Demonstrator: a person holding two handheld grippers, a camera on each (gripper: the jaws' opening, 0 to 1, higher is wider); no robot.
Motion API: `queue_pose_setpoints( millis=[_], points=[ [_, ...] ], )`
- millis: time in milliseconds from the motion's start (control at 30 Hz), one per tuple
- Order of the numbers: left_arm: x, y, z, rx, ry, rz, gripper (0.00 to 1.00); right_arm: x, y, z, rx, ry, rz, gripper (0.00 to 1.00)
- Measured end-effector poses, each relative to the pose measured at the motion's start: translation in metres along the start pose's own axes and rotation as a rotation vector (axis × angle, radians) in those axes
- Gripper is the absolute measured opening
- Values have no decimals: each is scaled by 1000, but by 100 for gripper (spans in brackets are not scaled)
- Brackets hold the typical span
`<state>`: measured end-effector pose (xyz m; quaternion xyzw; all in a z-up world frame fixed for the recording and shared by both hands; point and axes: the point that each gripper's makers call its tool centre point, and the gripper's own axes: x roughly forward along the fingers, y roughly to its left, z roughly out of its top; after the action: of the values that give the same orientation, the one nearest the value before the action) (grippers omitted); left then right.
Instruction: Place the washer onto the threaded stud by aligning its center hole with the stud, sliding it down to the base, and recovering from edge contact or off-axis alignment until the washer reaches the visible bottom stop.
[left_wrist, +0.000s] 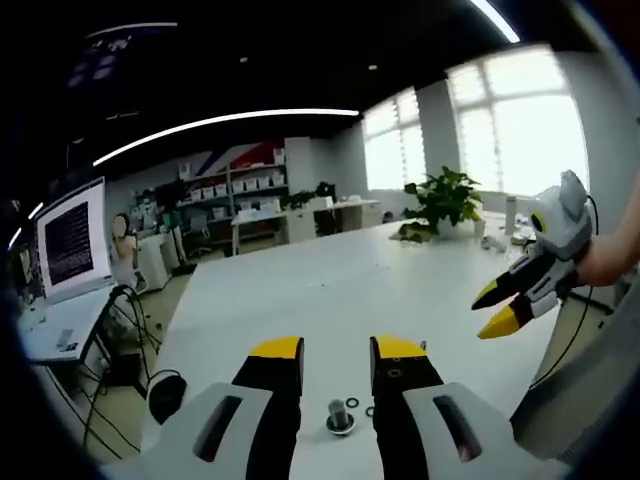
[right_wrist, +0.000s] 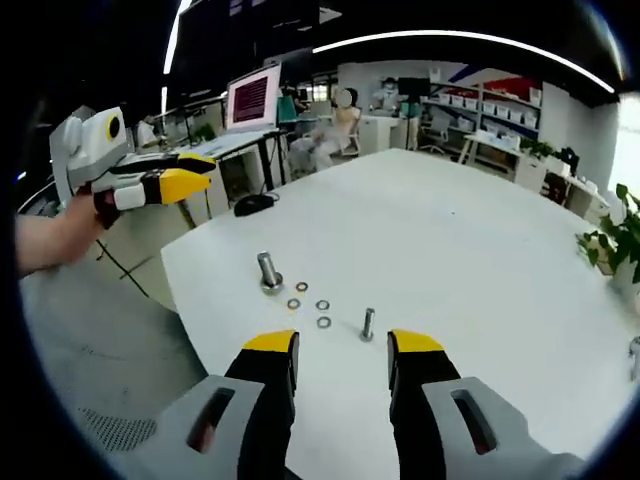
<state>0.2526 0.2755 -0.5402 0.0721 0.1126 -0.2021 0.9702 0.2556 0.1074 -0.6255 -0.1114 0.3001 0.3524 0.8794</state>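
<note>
On the white table (right_wrist: 450, 230) a thick threaded stud (right_wrist: 268, 270) stands upright on its base, and a thinner stud (right_wrist: 368, 322) stands to its right. Several small washers (right_wrist: 322, 304) lie flat between the two. My right gripper (right_wrist: 343, 343) is open just short of the washers, holding nothing. My left gripper (right_wrist: 188, 172), held by a hand, hovers open off the table's left edge. In the left gripper view a stud (left_wrist: 340, 415) stands low between the open jaws of my left gripper (left_wrist: 338, 350), with a washer (left_wrist: 352, 402) beside it. My right gripper (left_wrist: 492, 308) hangs open at the right.
A monitor (right_wrist: 253, 98) sits on a desk beyond the table's far left corner, with a dark object (right_wrist: 255, 203) near that edge. A potted plant (left_wrist: 442, 200) stands on the table's far side. Shelves (right_wrist: 490, 110) and a seated person (right_wrist: 342, 112) are in the background.
</note>
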Motion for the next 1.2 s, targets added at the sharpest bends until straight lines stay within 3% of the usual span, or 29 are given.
queue_pose_setpoints(
  millis=[133, 367, 600, 733, 867, 1067, 1200],
  points=[
    [0, 1, -1, 2, 2, -3, 24, 13, 8, -4, 1, 27, 17, 38],
    [-3, 10, -1, -35, -9, 16, 24, 34, 17, -3, -119, 99, 65, 36],
    [-4, 11, -1, -45, -8, 23, 24, 63, 29, -13, -156, 216, 154, 29],
    [-3, 9, 0, -32, -2, 18, 24, 78, 31, -19, -250, 273, 182, 28],
    [-3, 10, 0, -38, -3, 20, 24, 90, 37, -29, -257, 338, 228, 27],
    [-3, 10, -2, -49, -1, 20, 24, 105, 34, -42, -329, 427, 220, 24],
    [-2, 8, -2, -44, 0, 12, 24, 113, 30, -41, -347, 443, 206, 24]
  ],
)
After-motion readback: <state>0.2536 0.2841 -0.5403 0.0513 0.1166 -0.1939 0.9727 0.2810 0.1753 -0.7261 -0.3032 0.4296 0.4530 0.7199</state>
